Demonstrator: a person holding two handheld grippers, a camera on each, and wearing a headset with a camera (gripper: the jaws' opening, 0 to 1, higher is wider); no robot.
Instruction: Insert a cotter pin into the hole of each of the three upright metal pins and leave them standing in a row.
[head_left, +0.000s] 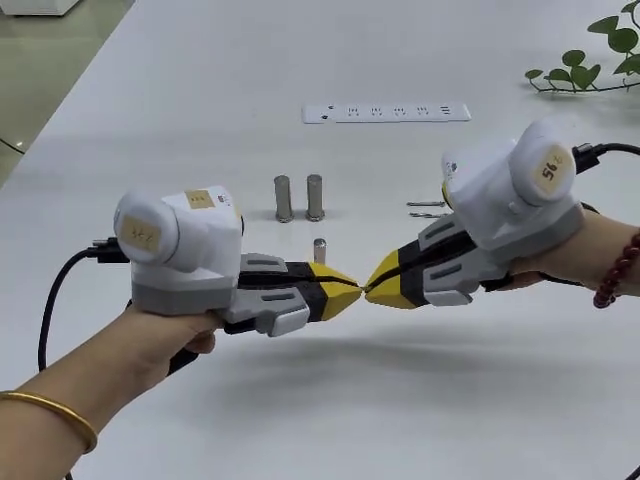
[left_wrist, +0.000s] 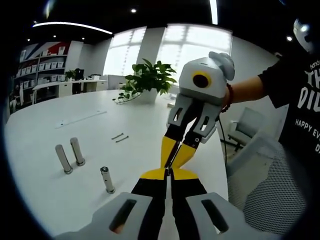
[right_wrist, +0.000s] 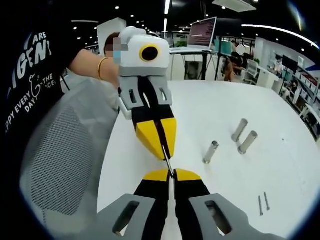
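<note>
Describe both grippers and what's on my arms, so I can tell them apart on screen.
Both have white-and-grey bodies, black jaws with yellow tips and a tan sticker. The left gripper trails a black cable; that wrist wears a gold bangle. The right gripper has its own black cable, with a dark red bead bracelet on that wrist.

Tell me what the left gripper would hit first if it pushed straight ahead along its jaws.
The right gripper. Its yellow tips face the left gripper nose to nose, nearly touching, with a thin pin bridging them. The nearest upright metal pin stands off that line.
</note>
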